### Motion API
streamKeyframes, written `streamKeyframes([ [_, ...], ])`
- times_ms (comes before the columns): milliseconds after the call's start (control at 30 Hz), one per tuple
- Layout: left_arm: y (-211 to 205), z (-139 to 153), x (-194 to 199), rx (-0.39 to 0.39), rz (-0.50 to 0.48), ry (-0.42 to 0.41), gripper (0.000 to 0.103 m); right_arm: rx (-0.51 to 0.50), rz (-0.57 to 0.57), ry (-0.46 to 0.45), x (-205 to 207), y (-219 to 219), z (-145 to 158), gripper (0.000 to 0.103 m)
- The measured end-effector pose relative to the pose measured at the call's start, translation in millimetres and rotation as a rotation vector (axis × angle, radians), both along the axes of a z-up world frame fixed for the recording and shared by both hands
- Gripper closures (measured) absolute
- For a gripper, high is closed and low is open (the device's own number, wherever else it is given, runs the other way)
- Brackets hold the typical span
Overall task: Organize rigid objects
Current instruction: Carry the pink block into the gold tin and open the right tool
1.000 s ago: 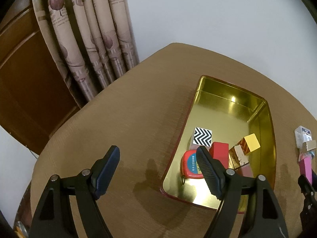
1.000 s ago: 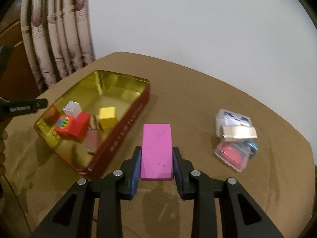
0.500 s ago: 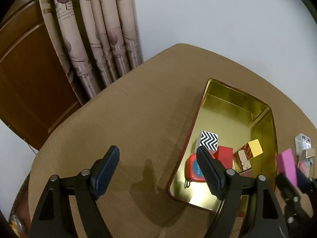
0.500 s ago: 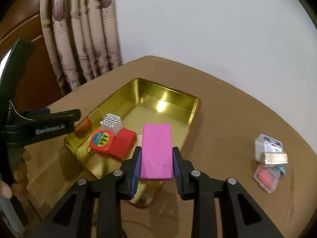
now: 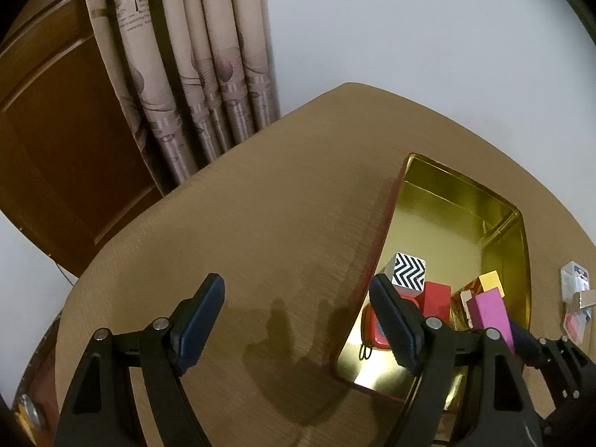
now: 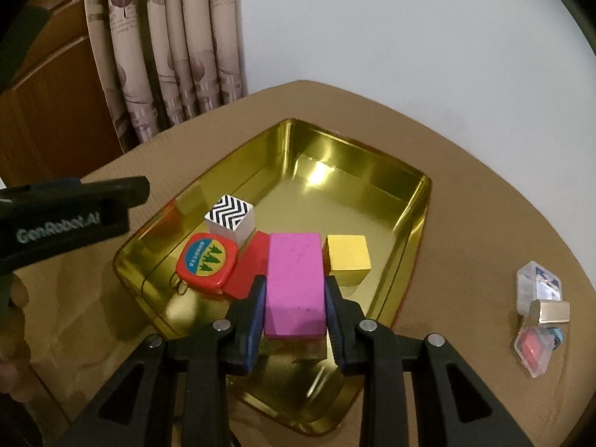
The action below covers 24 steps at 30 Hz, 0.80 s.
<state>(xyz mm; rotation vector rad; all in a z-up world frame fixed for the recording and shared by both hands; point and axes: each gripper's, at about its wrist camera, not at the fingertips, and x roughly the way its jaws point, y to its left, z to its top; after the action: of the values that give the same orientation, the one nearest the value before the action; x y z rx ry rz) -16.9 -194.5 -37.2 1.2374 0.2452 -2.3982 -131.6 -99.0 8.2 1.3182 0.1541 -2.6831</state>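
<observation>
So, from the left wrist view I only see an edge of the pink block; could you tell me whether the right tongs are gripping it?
Observer: Yes, the right tongs are shut on the pink block, with a pad on each long side.
Operator: Thank you. Where is it relative to the tin?
Observer: Over the near half of the tin. In the picture it sits between the red block and the yellow cube. I cannot tell whether it touches the floor.
Operator: And what is the half-hidden red thing in the near corner, please?
Observer: A tape measure with a round tree label, beside the zigzag cube.
</observation>
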Motion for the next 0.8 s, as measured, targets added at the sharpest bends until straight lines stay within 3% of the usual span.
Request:
streamKeyframes([
  [600,-7,2,-8,0.037,-0.002,-0.026,0.025,0.023,-0.024,-0.043,-10,-4,-13,0.072],
  [800,-1,0,-13,0.051,-0.017,-0.025,0.025,0.007,-0.059,-0.05,-8,0,-11,0.06],
])
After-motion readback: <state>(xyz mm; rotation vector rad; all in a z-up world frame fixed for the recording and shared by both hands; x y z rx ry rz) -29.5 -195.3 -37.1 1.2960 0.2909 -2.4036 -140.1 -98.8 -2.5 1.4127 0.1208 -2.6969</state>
